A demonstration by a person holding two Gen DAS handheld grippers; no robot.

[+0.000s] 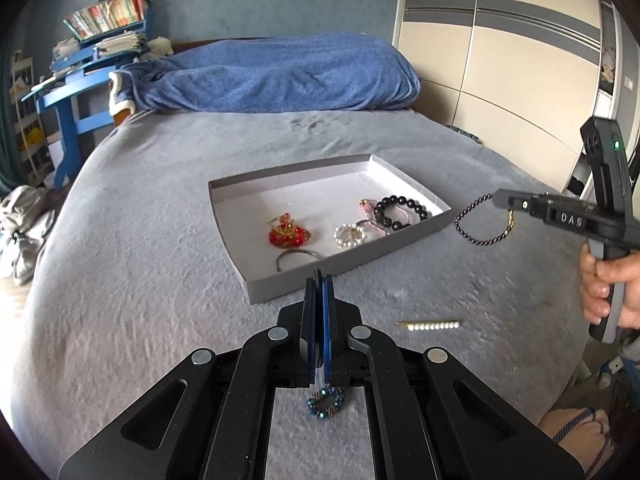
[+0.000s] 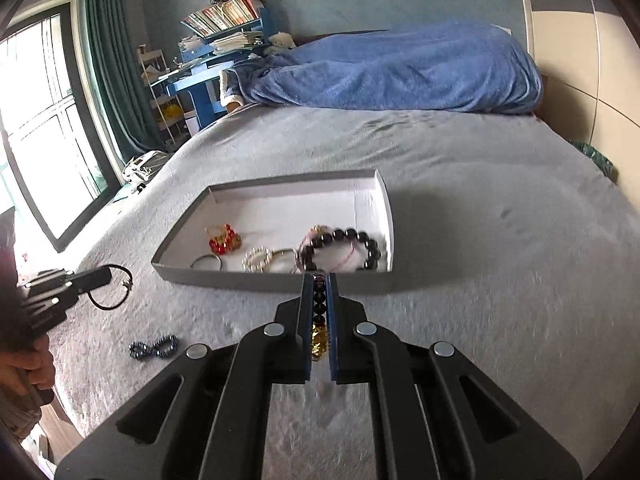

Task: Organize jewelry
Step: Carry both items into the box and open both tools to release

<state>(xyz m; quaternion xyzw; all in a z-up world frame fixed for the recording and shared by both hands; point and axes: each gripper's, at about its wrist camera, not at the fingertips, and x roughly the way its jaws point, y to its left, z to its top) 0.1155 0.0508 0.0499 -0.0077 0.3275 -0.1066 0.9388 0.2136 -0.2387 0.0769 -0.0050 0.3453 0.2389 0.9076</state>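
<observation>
A grey cardboard tray (image 1: 280, 286) (image 2: 224, 278) lies on the bed and holds a red bead piece (image 1: 286, 234) (image 2: 224, 238), a pearl bracelet (image 1: 350, 235) (image 2: 258, 260), a large dark bead bracelet (image 1: 398, 208) (image 2: 340, 248) and a thin dark ring (image 1: 296, 258) (image 2: 206, 262). My right gripper (image 2: 319, 280) (image 1: 496, 199) is shut on a dark purple bead bracelet (image 1: 476, 224) (image 2: 319, 300) with a gold charm, held above the bed just right of the tray. My left gripper (image 1: 319, 280) (image 2: 110, 276) is shut on a thin black loop (image 2: 112, 288), before the tray's near edge.
A blue-green bead bracelet (image 1: 326, 400) (image 2: 154, 348) lies on the grey blanket (image 1: 160, 280) under my left gripper. A pearl bar pin (image 1: 432, 325) lies to the right. A blue pillow (image 1: 276, 76) is at the bed's head, a wardrobe (image 1: 500, 60) on the right.
</observation>
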